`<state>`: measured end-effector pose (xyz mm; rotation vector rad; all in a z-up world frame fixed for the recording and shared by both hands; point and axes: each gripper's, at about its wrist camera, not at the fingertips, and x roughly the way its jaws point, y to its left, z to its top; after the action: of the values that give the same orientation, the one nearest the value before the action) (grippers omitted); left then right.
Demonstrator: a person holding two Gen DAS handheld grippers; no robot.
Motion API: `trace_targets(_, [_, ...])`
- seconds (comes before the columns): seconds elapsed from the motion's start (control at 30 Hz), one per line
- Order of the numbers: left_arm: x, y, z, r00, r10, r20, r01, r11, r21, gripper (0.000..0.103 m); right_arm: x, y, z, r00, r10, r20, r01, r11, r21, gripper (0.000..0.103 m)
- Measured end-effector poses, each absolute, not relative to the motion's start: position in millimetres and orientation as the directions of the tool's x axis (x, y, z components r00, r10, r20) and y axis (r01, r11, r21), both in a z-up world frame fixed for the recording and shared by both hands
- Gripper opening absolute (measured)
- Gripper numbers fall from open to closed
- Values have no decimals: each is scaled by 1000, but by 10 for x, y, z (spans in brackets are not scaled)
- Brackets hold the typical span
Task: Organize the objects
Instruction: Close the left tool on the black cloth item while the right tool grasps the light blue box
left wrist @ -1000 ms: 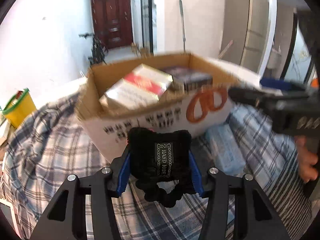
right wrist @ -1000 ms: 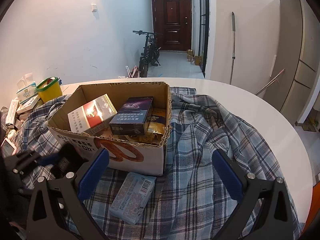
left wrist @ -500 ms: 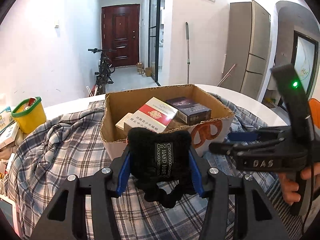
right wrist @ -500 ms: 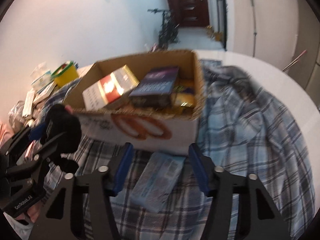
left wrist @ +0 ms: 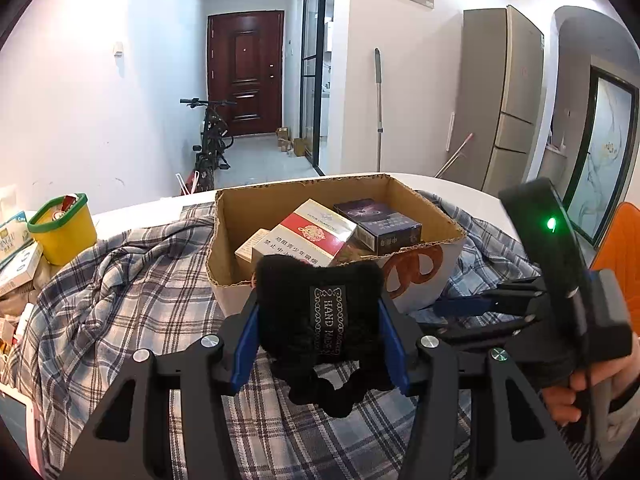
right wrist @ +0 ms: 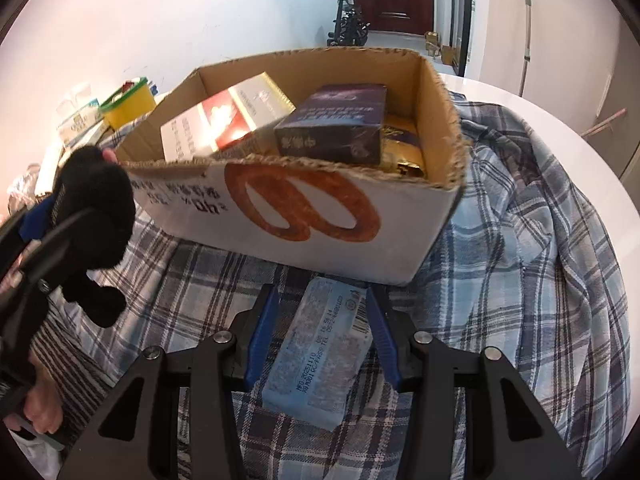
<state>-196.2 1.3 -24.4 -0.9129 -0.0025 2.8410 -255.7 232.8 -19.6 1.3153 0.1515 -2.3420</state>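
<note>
Cloth, cardboard and plastic film — soft and matt surfaces next to glossy ones

The checked shirt cloth (right wrist: 520,240) is lying soft and creased over the smooth white tabletop (right wrist: 580,152); the cardboard box (right wrist: 320,216) is showing raw brown corrugated edges and a matt white printed face. Inside, the red-and-white packet (left wrist: 308,236) and the dark packet (left wrist: 380,224) are gleaming like film-wrapped card. The pale blue tissue pack (right wrist: 320,344) is wearing crinkly, slightly shiny plastic wrap. The black fuzzy pouch (left wrist: 318,316) is looking plush, with a woven label, sitting between matt blue rubbery pads — the black gripper frames are looking like matt plastic with bright metal screws. The yellow tub (left wrist: 64,228) is showing smooth plastic.
</note>
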Motion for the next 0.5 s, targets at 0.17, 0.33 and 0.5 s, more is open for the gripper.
trace_targets(0.17, [-1956,4,-233,-805,148,-575,-143,-988,-54,56,-2498,2233,-191,-458,-319,-830,479,-875,73,45])
trace_targets(0.33, [-1959,-44,-222,-810,141,-570,-123,-990,-71,56,-2383,2081,-183,-460,-317,-830,555,-832,11,45])
trace_targets(0.5, [-1957,-55,-224,-809,140,-571,-121,-990,-71,56,-2348,2062,-174,-489,-273,-828,537,-843,-39,58])
